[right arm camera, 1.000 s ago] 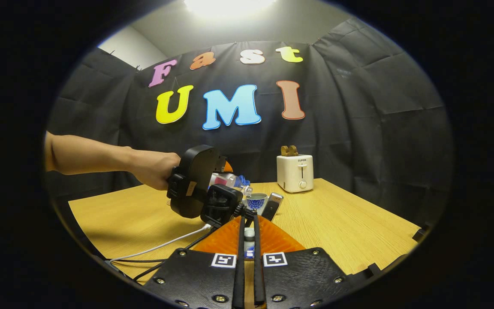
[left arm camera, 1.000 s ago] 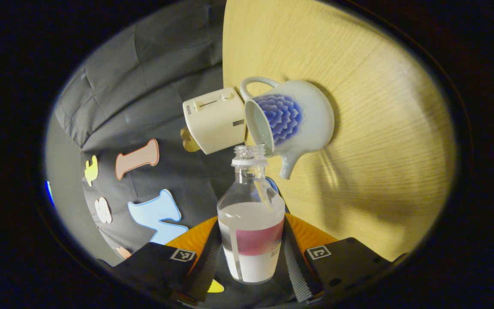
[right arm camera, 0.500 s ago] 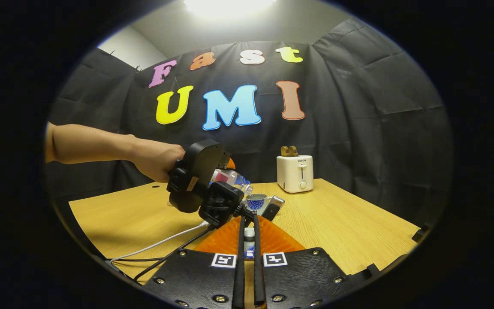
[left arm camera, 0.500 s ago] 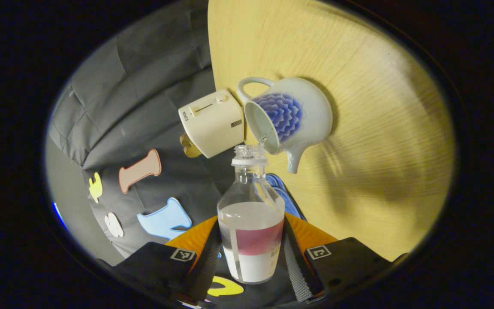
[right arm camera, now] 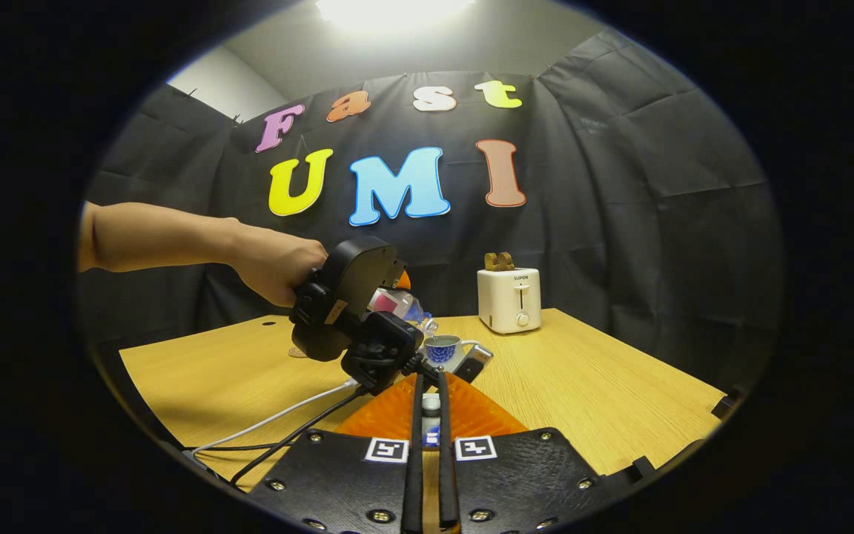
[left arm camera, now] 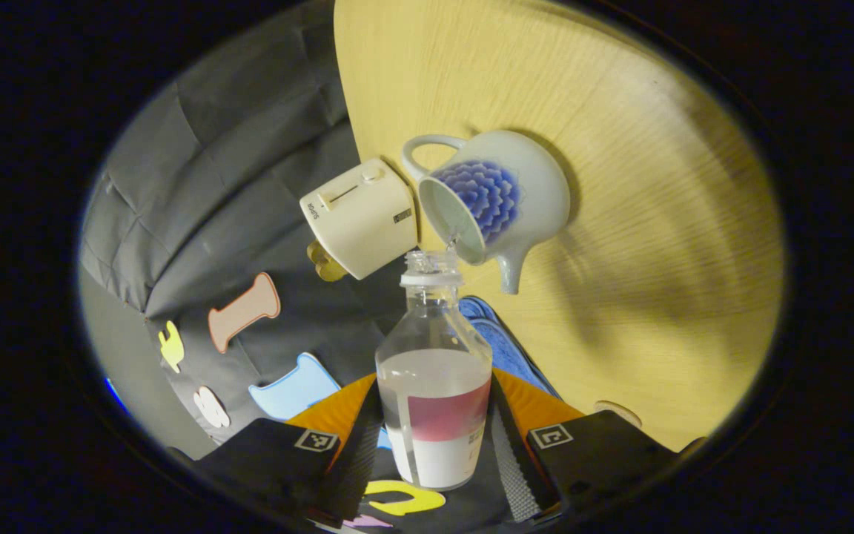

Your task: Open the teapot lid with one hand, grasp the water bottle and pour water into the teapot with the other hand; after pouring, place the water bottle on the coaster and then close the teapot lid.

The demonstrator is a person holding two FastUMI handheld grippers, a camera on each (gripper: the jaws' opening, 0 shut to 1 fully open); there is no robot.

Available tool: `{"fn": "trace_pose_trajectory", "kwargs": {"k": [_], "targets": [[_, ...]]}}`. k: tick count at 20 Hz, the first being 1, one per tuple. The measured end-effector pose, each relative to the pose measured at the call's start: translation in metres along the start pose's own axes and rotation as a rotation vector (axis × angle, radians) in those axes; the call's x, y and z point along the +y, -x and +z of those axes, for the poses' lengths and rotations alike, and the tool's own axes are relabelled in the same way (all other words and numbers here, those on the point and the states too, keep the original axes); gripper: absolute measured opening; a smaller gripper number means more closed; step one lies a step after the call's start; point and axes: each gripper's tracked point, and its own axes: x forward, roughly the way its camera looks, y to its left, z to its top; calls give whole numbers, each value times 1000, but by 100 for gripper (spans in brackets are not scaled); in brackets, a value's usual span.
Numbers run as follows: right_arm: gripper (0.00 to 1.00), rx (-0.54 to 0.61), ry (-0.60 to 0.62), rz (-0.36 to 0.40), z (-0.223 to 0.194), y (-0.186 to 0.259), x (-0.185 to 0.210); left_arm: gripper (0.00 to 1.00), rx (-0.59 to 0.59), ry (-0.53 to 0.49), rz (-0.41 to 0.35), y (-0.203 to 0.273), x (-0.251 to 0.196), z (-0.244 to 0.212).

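Left tool [left arm camera: 436,452] clamps the water bottle [left arm camera: 434,400] by its body, tipped, mouth at the teapot [left arm camera: 492,196] opening at 12 o'clock; bottle part full. Right tool [right arm camera: 428,475] pinches the small teapot lid [right arm camera: 431,405], fingers nearly together. Teapot sits on the wooden table [left arm camera: 620,222]; toaster [left arm camera: 356,219] at 10 o'clock, blue cloth [left arm camera: 497,341] beneath.

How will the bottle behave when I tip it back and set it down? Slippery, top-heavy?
The water bottle looks like thin clear plastic, so it may flex under the left gripper. It is partly full, so the water will probably shift as you right it. Its body is wide, so it should stand steadily.
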Motion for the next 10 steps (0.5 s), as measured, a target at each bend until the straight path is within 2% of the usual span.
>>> {"fn": "trace_pose_trajectory", "kwargs": {"k": [10], "targets": [[8,-2,1,1,1,3,0,85,12,-80,6,4,8,0]]}}
